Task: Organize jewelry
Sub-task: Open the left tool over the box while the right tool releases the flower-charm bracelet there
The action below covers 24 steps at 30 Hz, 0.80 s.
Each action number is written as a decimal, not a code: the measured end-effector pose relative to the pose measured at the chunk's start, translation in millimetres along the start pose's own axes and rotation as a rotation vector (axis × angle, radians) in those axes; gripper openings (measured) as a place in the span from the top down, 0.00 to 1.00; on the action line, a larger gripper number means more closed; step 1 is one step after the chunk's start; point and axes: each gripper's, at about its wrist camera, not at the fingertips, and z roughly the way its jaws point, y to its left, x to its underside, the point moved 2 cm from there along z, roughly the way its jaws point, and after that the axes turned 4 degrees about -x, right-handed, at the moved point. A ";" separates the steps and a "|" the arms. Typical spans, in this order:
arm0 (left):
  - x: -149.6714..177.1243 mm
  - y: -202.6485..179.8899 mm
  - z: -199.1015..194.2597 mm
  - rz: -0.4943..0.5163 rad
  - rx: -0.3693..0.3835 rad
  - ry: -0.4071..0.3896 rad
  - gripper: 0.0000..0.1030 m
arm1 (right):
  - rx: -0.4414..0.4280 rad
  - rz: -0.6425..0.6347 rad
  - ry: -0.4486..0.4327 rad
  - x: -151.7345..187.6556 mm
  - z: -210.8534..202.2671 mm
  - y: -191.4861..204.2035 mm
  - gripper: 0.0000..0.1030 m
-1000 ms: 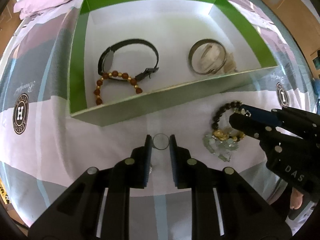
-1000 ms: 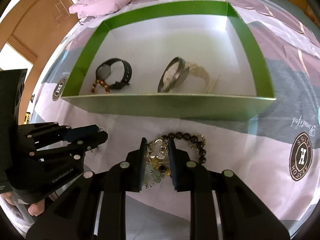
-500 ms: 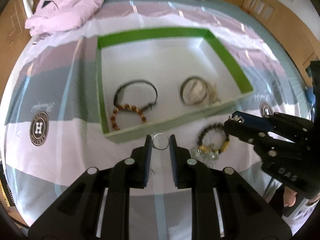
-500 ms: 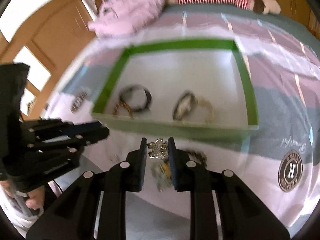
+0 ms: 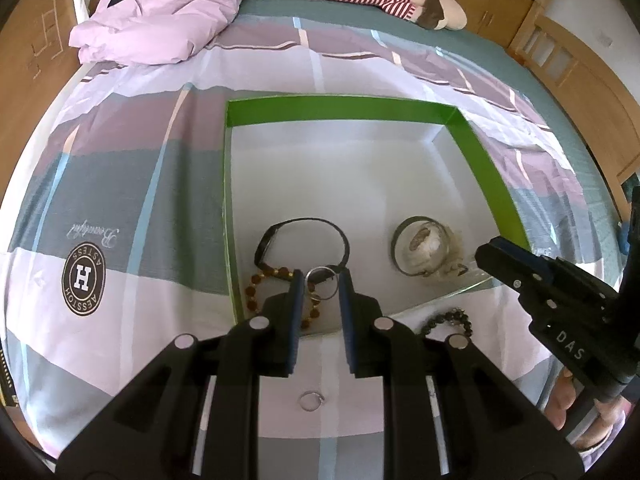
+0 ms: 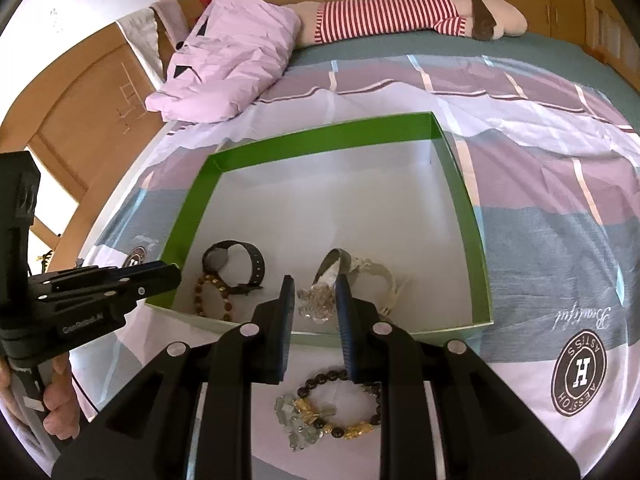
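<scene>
Right now both grippers hang over the near edge of the green box (image 5: 486,168) on the bed (image 5: 132,184). The left gripper (image 5: 320,285) has its jaws closed on a thin silver ring (image 5: 321,283), held above the box's near left corner. The right gripper (image 6: 315,303) pinches a clear sparkly brooch (image 6: 316,304) between its jaws, just over the near wall. Inside the box lie a black watch (image 5: 300,240), a brown bead bracelet (image 6: 212,296) touching it, and a silver watch (image 5: 420,250) further right. Outside, on the sheet just beside the near wall, sits a dark bead bracelet with gold and pale green pieces (image 6: 332,412). A second small ring (image 5: 311,401) lies on the sheet between the left gripper's arms.
</scene>
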 end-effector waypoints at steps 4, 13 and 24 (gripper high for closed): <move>0.0 2.3 3.9 -0.009 0.000 0.009 0.83 | 0.011 -0.014 -0.004 -0.5 0.2 1.5 0.79; 3.8 1.4 -1.6 -0.001 0.004 0.007 0.77 | -0.022 0.010 0.024 2.5 -8.6 0.9 0.69; 44.0 -13.2 2.7 0.115 0.018 0.124 0.68 | -0.022 -0.078 0.414 58.2 32.9 16.3 0.69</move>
